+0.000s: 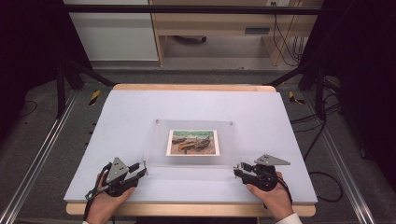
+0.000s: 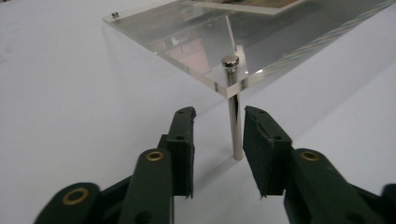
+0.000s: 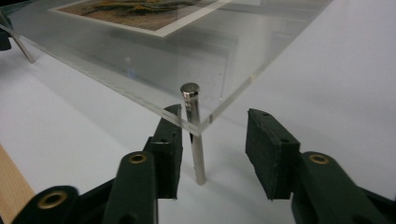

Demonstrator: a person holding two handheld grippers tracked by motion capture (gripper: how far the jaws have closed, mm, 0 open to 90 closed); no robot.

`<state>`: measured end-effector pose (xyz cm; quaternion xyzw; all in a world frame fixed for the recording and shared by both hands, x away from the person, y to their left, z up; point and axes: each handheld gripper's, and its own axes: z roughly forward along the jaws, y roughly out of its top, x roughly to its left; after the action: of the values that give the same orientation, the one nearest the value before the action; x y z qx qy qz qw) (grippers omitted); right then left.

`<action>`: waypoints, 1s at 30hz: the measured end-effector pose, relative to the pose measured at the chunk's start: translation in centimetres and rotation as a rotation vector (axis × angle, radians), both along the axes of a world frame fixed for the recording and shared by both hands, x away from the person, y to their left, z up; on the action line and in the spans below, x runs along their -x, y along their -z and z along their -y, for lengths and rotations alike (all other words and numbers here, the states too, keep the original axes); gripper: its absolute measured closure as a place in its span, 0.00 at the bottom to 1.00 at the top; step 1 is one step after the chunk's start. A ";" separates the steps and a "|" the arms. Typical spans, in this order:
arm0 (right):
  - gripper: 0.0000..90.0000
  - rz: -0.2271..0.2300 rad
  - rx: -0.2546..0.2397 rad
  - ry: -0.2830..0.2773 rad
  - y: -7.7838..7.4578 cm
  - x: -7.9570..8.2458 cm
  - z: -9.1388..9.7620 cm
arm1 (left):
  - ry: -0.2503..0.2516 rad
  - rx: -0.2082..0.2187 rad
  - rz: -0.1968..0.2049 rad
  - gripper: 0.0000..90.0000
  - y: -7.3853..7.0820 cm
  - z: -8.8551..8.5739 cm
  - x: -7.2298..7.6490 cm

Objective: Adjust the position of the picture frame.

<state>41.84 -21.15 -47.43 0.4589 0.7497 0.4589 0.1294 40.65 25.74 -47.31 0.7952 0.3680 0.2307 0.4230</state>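
Note:
A clear acrylic plate [image 1: 229, 140] stands raised on metal corner pins on the table, tilted up at its near edge, with a painting print [image 1: 194, 142] of boats under it. My left gripper [image 1: 142, 169] is at the plate's near left corner. In the left gripper view its jaws [image 2: 218, 116] stand open on either side of the steel pin [image 2: 235, 121], and the pads do not press on it. My right gripper [image 1: 237, 170] is at the near right corner. Its jaws [image 3: 215, 114] are open too, with the other pin [image 3: 197, 154] between them, nearer the left pad.
The plate rests on a pale grey mat [image 1: 140, 107] that covers a wooden table [image 1: 187, 209]. Dark frame posts [image 1: 60, 84] stand at the far left and right. Cables [image 1: 322, 177] lie on the floor to the right.

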 end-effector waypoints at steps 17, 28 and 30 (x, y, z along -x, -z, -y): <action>0.33 0.043 0.063 0.016 -2.3 1.9 2.1 | -0.089 0.052 0.036 0.42 -2.4 -3.3 -0.8; 0.21 0.097 0.069 0.013 -5.3 1.3 2.1 | -0.026 0.104 0.082 0.24 -5.8 -2.6 -1.6; 0.20 0.096 0.061 0.005 -5.7 0.7 1.6 | -0.002 0.122 0.067 0.22 -6.2 -2.1 -2.0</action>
<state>41.10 -22.72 -41.77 0.4342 0.7552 0.4568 0.1803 42.63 27.84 -41.06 0.7594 0.3679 0.2351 0.4824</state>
